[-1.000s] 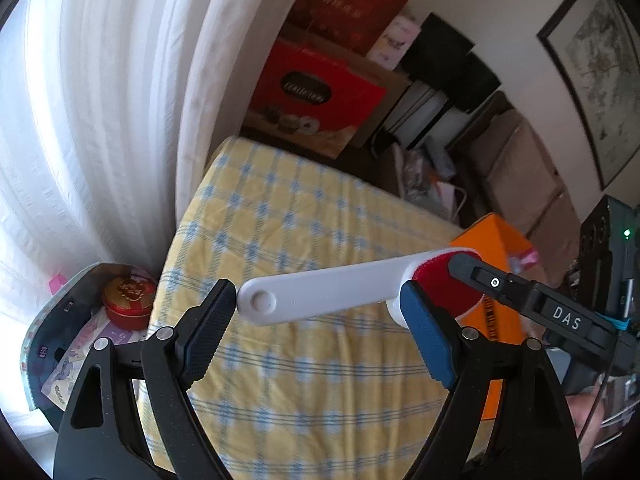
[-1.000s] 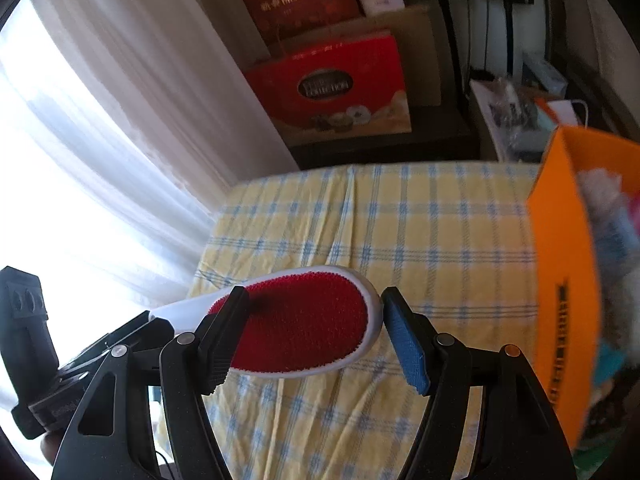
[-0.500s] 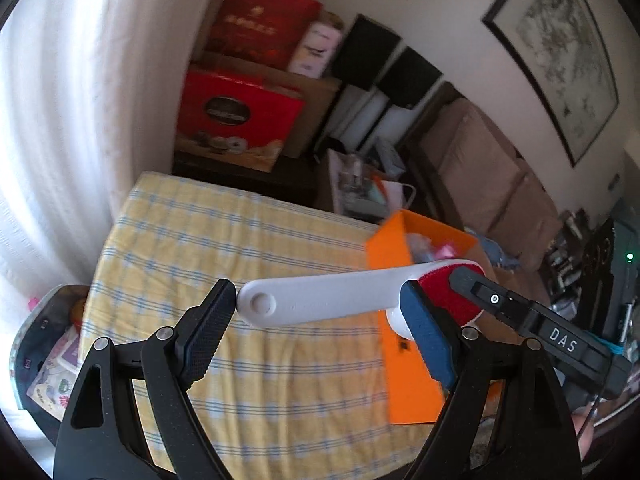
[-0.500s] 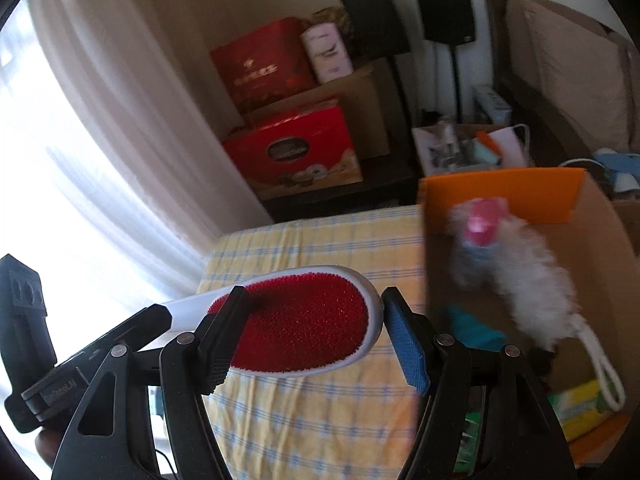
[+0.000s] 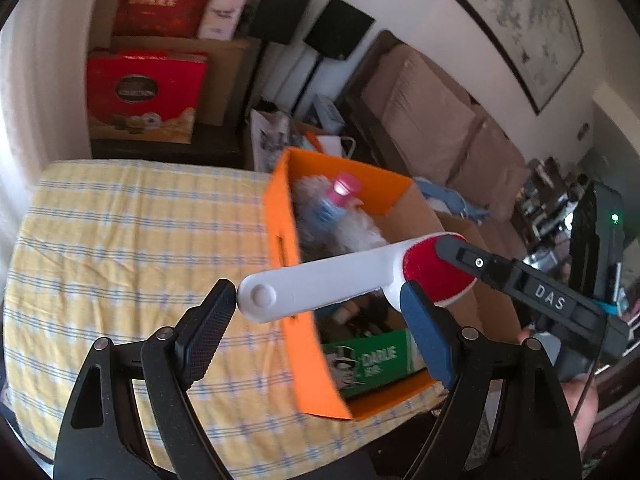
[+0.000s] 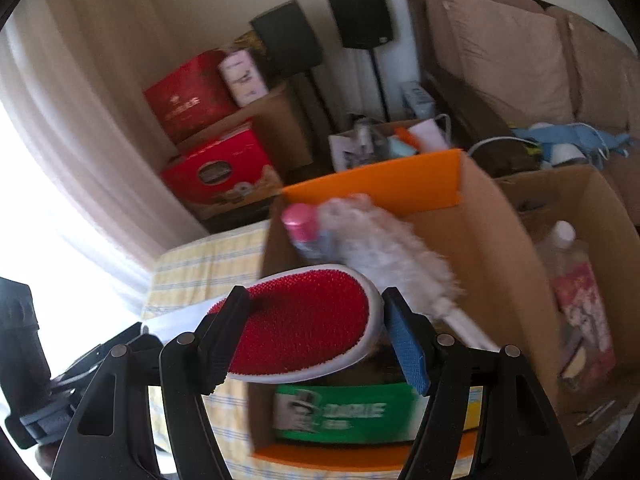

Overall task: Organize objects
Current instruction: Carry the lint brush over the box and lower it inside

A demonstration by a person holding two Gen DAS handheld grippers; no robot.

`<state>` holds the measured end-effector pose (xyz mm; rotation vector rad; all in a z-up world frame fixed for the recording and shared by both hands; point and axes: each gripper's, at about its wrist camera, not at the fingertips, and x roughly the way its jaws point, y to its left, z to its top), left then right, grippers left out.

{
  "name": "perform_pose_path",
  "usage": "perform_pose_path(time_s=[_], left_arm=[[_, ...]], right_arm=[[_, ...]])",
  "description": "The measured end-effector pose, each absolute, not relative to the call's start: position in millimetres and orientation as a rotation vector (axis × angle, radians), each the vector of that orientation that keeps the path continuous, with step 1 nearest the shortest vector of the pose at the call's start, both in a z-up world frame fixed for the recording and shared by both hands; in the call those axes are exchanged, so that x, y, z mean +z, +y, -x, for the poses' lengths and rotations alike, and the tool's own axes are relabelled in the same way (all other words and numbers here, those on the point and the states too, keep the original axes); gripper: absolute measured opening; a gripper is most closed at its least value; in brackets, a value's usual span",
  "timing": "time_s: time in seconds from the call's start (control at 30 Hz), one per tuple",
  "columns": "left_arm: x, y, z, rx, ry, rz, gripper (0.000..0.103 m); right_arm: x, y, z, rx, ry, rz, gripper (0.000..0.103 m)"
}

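A lint brush [image 5: 320,280] with a white handle and a red bristle head [image 6: 304,320] hangs above the open orange box [image 5: 284,240]. My left gripper [image 5: 316,296] is shut on it lengthwise, one pad on the handle's end and the blue pad at the neck. My right gripper [image 6: 316,304] is shut across the red head. Inside the box [image 6: 380,188] lie a white fluffy duster [image 6: 392,252], a pink-capped bottle [image 6: 300,220] and a green carton [image 6: 344,412]. The box stands on a yellow checked tablecloth [image 5: 120,240].
A second, plain cardboard box [image 6: 592,200] with a bottle in it stands right of the orange one. Red gift boxes [image 5: 140,92], two black speakers [image 5: 340,32] and a brown sofa [image 5: 440,128] lie beyond the table. A pale curtain [image 6: 80,140] hangs at the left.
Both grippers have carried the brush rightward and a little upward, from over the bare checked cloth to above the orange box. The grip on the brush is unchanged.
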<state>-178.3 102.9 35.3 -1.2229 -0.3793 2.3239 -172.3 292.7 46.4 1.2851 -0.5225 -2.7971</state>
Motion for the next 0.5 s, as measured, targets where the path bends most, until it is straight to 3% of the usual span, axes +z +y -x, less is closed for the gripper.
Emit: perform_pose_path(time_s=[0.5], left_arm=[[4, 176, 170, 2.238, -0.265, 1.297, 0.081]], right_arm=[[-2, 362, 204, -2.784, -0.532, -1.401, 0.071]])
